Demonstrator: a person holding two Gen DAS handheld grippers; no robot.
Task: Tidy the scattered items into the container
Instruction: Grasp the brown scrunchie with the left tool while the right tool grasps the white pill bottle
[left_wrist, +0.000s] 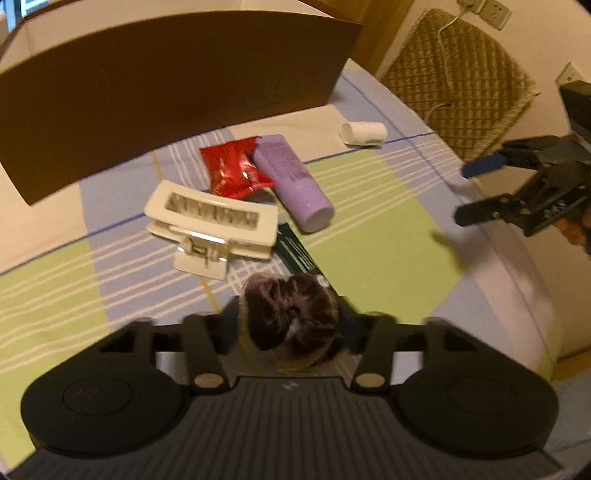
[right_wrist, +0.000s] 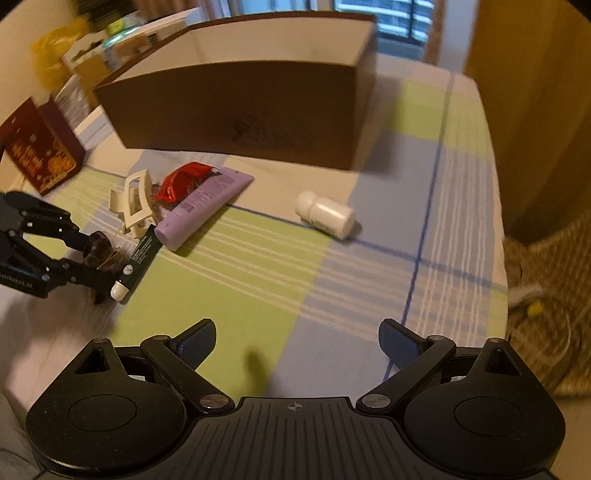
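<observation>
A brown box with a white inside (left_wrist: 177, 92) (right_wrist: 258, 110) stands at the back of the checked cloth. My left gripper (left_wrist: 291, 325) (right_wrist: 99, 254) is shut on a dark purple scrunchie (left_wrist: 290, 314) (right_wrist: 98, 247), low over the cloth. In front of it lie a cream hair claw (left_wrist: 210, 225) (right_wrist: 135, 206), a red snack packet (left_wrist: 236, 170) (right_wrist: 184, 179), a lilac tube (left_wrist: 295, 181) (right_wrist: 203, 206) and a dark green tube (left_wrist: 299, 254) (right_wrist: 138, 262). A white bottle (left_wrist: 364, 133) (right_wrist: 327, 214) lies apart, to the right. My right gripper (right_wrist: 297, 347) (left_wrist: 476, 192) is open and empty above the cloth.
A woven mat (left_wrist: 458, 85) leans on the wall to the right, with sockets above. A dark red gift bag (right_wrist: 40, 155) and clutter (right_wrist: 92, 55) stand to the left of the box. The table edge (right_wrist: 498, 221) runs along the right side.
</observation>
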